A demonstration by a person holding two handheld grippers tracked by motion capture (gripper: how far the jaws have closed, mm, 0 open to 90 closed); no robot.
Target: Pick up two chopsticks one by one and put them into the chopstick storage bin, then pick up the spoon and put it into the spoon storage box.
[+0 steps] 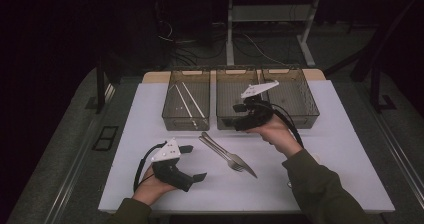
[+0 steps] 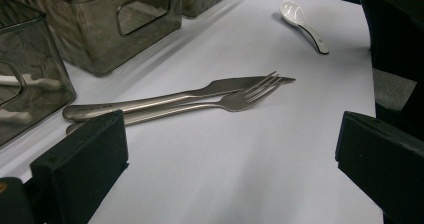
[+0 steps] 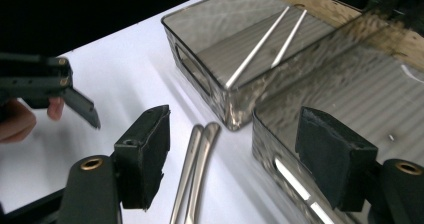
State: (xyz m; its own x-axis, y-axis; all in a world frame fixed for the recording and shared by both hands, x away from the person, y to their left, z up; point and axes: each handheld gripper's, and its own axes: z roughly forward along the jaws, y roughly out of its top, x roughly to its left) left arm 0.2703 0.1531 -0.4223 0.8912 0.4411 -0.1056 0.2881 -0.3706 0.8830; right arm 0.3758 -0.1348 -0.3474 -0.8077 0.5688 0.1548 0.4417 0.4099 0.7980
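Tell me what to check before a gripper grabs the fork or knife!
1. Left gripper open: ok, jaws wide apart.
2. Right gripper open: ok, holding nothing.
3. Fork and knife easy to grab singly: not ok, they lie side by side, touching.
4. Middle bin free of cutlery: ok.
5. Left bin contents: two white chopsticks inside.
6. Spoon out of the way: ok, lying apart.

The tabletop (image 1: 150, 114) is white and rectangular. Along its far edge stand three smoky clear bins: a left bin (image 1: 186, 100) holding two pale sticks, perhaps chopsticks, a middle bin (image 1: 235, 96) and a right bin (image 1: 295, 96). Toward the middle a fork (image 1: 220, 151) and a knife (image 1: 235, 159) lie side by side, touching. Near the right edge lies a white spoon (image 2: 302, 24).
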